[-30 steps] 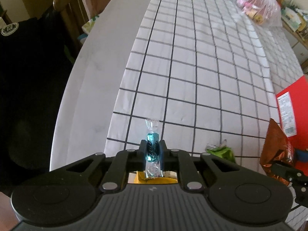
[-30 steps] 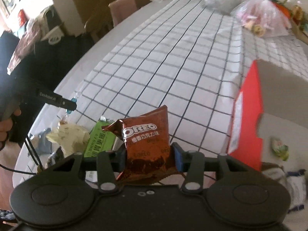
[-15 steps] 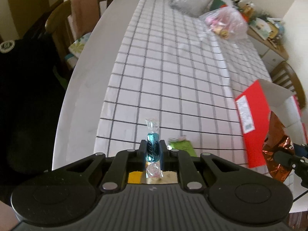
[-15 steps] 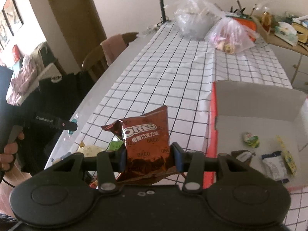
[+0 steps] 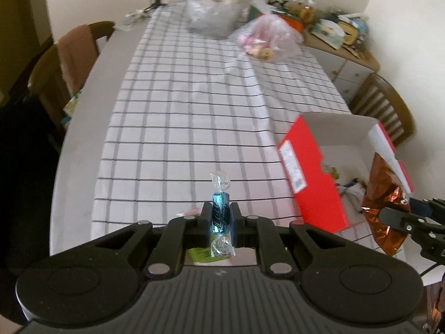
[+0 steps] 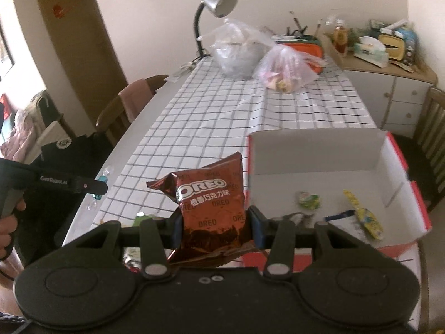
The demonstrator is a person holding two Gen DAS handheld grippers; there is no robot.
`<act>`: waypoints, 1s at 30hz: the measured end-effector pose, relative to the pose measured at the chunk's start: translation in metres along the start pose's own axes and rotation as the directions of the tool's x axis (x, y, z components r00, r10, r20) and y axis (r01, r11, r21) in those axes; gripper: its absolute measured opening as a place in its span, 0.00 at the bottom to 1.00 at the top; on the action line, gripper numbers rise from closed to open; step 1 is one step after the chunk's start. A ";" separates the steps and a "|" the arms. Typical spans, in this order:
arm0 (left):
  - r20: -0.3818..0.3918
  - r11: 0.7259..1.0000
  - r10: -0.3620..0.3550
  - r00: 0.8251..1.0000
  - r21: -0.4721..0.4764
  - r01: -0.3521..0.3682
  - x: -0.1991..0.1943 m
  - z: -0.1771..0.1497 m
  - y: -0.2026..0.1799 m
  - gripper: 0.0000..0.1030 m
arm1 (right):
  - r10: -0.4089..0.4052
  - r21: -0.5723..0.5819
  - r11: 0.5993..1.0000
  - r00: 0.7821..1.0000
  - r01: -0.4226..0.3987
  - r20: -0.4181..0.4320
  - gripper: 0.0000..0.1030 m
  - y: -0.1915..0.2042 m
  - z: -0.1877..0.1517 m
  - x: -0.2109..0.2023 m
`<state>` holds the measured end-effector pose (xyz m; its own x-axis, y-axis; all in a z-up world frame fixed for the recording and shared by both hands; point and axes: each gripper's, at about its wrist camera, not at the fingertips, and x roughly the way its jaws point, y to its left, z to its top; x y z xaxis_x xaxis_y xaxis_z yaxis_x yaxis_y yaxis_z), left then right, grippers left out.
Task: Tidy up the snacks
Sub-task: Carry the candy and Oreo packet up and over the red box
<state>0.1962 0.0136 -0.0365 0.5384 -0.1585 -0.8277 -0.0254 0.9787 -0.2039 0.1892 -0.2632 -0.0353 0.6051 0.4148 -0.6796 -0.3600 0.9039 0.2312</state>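
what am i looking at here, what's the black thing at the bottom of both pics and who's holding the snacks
No robot: a person holds a two-finger gripper in each hand, each with a camera looking along its fingers. The black shape is the gripper's own body. In the left wrist view, the left gripper is shut on a blue wrapped candy. In the right wrist view, the right gripper is shut on a brown Oreo packet. Both are above a table with a checked cloth. To the right stands an open red box already holding a few small snacks. Two plastic bags and a lamp sit at the far end.

Matte black left gripper [image 5: 221,216] with ribbed housing, 2 round discs, silver screws.
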 end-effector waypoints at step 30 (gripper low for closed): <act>-0.107 0.992 0.021 0.994 0.129 -0.007 0.107 0.045 -0.204 0.12 | -0.129 0.047 0.990 0.988 0.133 -0.081 0.45 -0.192 0.019 0.040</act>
<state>0.2969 -0.1971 -0.0596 0.4447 -0.1510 -0.8829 0.0799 0.9884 -0.1288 0.2954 -0.4180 -0.0936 0.5867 0.2850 -0.7580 -0.2428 0.9549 0.1711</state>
